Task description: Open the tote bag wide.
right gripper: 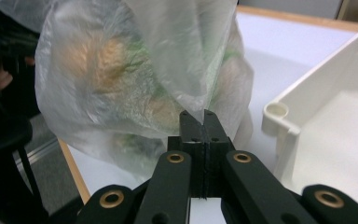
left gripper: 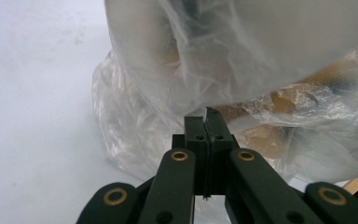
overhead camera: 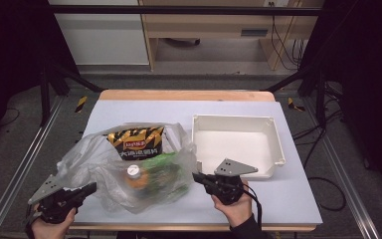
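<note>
A clear plastic bag (overhead camera: 104, 172) lies on the left half of the table. Through the film I see a yellow-and-black chip packet (overhead camera: 137, 142), a bottle with a white cap (overhead camera: 133, 171) and a green packet (overhead camera: 163, 163). My left gripper (overhead camera: 92, 188) is at the bag's near left edge, and in the left gripper view (left gripper: 205, 114) its jaws are shut on a fold of the bag (left gripper: 214, 56). My right gripper (overhead camera: 196, 177) is at the bag's right edge. In the right gripper view (right gripper: 198, 116) its jaws pinch the film of the bag (right gripper: 135, 70), which stretches upward from them.
A white tray (overhead camera: 234, 118) stands empty on the right half of the table, just beyond my right gripper; its corner (right gripper: 279, 114) is close by in the right gripper view. The table's front edge (overhead camera: 179, 227) runs just under both hands.
</note>
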The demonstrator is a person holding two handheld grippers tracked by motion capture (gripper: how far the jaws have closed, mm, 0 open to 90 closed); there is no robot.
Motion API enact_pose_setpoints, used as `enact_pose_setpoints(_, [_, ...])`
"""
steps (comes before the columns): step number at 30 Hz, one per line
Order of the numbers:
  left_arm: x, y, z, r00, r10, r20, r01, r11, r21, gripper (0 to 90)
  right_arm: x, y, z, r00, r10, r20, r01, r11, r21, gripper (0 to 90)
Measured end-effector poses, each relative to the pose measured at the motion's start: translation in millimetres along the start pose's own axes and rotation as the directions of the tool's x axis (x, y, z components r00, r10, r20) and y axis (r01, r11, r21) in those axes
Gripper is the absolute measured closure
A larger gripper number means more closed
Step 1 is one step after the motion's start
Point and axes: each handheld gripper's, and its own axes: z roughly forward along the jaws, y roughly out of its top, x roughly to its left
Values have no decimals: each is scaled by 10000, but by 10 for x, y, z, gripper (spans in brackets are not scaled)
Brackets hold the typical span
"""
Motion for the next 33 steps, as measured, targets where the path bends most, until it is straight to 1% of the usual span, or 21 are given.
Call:
enact_pose_setpoints(1, [5,-19,18,10000,-25,-59,26,10000,70,900,4,-20,17,10000,-74,37,74,9999,100,900])
enact_pose_setpoints(4, [18,-62,52,10000,18,-51,-16,9996,286,900,19,-77,63,10000,-40,9,40,9997,242,900])
enact_pose_setpoints(6, [22,-86,75,10000,-87,-9,87,9992,379,900,20,-120,106,10000,-29,47,27,9991,418,900])
enact_pose_setpoints(10, [27,-109,99,10000,9,5,-9,9980,631,900,19,-202,174,10000,1,94,-8,9973,738,900])
enact_pose_setpoints(11, [26,-116,105,10000,-20,8,19,9976,694,900,17,-216,183,10000,8,98,-16,9968,800,900])
enact_pose_setpoints(13, [26,-128,112,10000,-27,2,27,9970,770,900,16,-238,191,10000,49,81,-56,9965,833,900])
enact_pose_setpoints(14, [26,-133,117,10000,-23,-14,24,9963,857,900,18,-249,195,9999,66,92,-74,9960,891,900])
enact_pose_setpoints(16, [30,-140,132,9998,27,-184,-8,9943,1067,900,16,-277,207,9998,101,152,-115,9948,1010,900])
enact_pose_setpoints(18, [35,-152,159,9991,65,-410,-11,9915,1299,900,-1,-310,234,9996,152,239,-178,9932,1149,900])
enact_pose_setpoints(19, [35,-152,159,9991,65,-410,-11,9915,1299,900,-9,-324,246,9994,199,268,-231,9923,1218,900])
enact_pose_setpoints(20, [49,-167,186,9984,5,-568,78,9891,1468,900,-24,-349,268,9991,291,321,-331,9907,1317,900])
enact_pose_setpoints(21, [49,-167,186,9984,5,-568,78,9891,1468,900,-24,-349,268,9991,291,321,-331,9907,1317,900])
enact_pose_setpoints(22, [60,-176,206,9984,-26,-572,115,9877,1557,900,-42,-394,307,9984,428,376,-480,9872,1518,900])
enact_pose_setpoints(23, [61,-180,214,9983,-11,-583,104,9872,1593,900,-45,-408,319,9980,453,434,-517,9857,1602,900])
enact_pose_setpoints(27, [77,-203,256,9978,20,-666,95,9850,1723,900,-58,-462,367,9964,537,650,-645,9818,1784,900])
enact_pose_setpoints(30, [89,-217,282,9979,51,-650,68,9834,1811,899,-52,-497,413,9948,447,919,-621,9785,1966,900])
enact_pose_setpoints(31, [92,-219,288,9977,101,-668,26,9823,1872,897,-54,-505,426,9947,448,921,-623,9785,1968,900])
enact_pose_setpoints(33, [92,-223,294,9972,157,-738,-18,9826,1858,867,-57,-524,454,9940,429,1010,-632,9762,2072,886])
